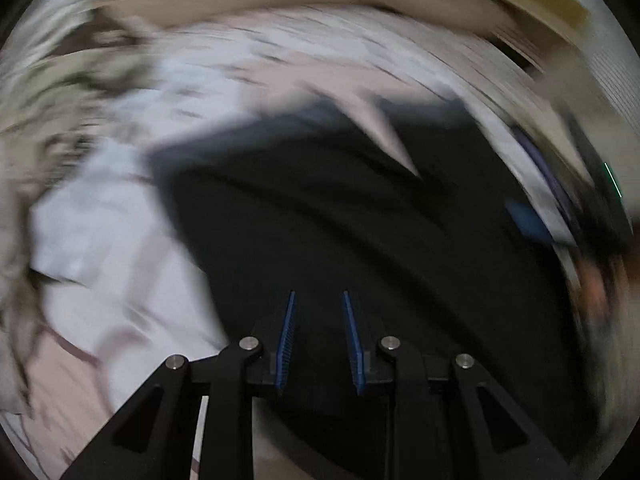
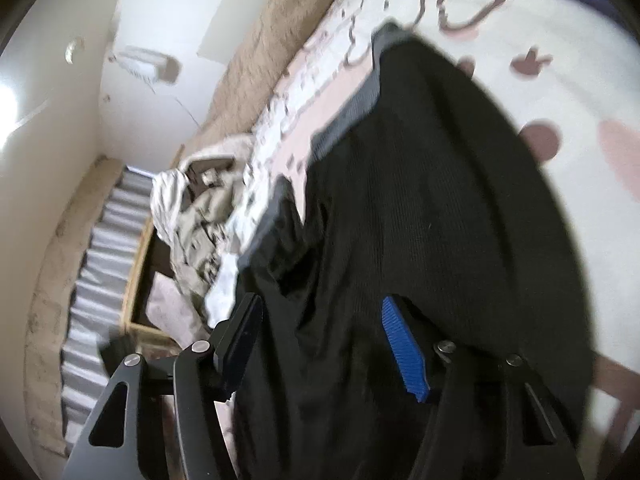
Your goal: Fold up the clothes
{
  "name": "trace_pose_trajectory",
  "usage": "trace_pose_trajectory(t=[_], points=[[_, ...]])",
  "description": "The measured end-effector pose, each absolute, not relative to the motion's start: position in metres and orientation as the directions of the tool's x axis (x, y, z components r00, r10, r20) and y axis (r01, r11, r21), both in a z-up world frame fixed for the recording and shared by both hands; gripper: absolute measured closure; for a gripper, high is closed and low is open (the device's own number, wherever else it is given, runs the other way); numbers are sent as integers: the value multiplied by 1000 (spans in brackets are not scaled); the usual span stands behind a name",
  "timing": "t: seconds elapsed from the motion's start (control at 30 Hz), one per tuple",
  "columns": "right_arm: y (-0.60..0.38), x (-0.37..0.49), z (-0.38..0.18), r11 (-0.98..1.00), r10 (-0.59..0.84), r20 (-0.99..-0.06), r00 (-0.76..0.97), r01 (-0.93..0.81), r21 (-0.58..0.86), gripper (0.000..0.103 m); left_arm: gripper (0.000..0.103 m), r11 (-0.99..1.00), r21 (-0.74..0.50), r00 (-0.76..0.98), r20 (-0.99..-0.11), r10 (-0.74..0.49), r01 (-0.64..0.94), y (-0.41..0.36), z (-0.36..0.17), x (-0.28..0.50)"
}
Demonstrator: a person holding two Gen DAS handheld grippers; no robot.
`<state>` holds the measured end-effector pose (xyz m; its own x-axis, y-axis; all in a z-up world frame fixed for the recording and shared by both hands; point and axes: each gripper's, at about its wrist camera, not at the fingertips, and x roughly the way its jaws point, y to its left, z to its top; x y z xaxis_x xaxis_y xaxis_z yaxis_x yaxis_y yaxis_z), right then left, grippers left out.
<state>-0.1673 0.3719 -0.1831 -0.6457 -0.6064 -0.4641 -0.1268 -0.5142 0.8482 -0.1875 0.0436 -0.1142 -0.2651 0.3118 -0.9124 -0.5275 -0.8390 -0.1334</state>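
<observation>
The left black tongs with blue ribbed pads (image 1: pixel 319 300) point steeply down, jaws narrowly parted and empty. The right black tongs (image 2: pixel 320 308) stand wide, straddling dark cloth.

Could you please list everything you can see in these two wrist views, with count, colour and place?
black garment: one, black with a grey band, spread on the bedsheet.
bedsheet: one, white with pink and brown shapes, under the garment.
crumpled clothes: a pile, beige and white, far end of the bed.
blanket: one, tan, along the wall.
left gripper: black with blue pads, slightly apart over the garment, nothing between.
right gripper: black with blue pads, open, garment between.
</observation>
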Motion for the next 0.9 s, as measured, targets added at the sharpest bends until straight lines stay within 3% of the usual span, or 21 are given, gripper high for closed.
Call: trace_pose_trajectory(t=[0.1, 0.2, 0.27, 0.57, 0.6, 0.67, 0.73, 0.9], points=[[396, -158, -175, -496, -564, -444, -696, -144, 856, 39, 79, -727, -148, -126, -943, 309, -670, 81, -126, -131], [422, -150, -177, -454, -526, -436, -730, -192, 870, 39, 79, -657, -101, -53, -976, 210, -748, 102, -143, -92], [431, -148, -176, -453, -506, -446, -738, -212, 866, 39, 79, -651, -70, -41, -987, 154, -756, 103, -153, -80], [436, -144, -166, -488, -459, -465, -757, -222, 844, 39, 74, -718, -137, 16, -985, 173, -682, 89, -125, -85], [435, -144, -163, -499, -453, -466, -760, -217, 839, 39, 73, -725, -145, -9, -979, 205, -673, 91, -111, -90], [436, -144, -159, -513, -443, -462, -768, -206, 834, 40, 55, -742, -176, -73, -954, 289, -647, 97, -80, -103], [437, -146, -154, -516, -440, -452, -776, -193, 834, 45, 44, -759, -252, -143, -900, 412, -600, 105, -49, -122], [437, -152, -125, -583, -431, -471, -770, -161, 797, 58, 44, -741, -404, -285, -739, 610, -536, 149, -28, -156]])
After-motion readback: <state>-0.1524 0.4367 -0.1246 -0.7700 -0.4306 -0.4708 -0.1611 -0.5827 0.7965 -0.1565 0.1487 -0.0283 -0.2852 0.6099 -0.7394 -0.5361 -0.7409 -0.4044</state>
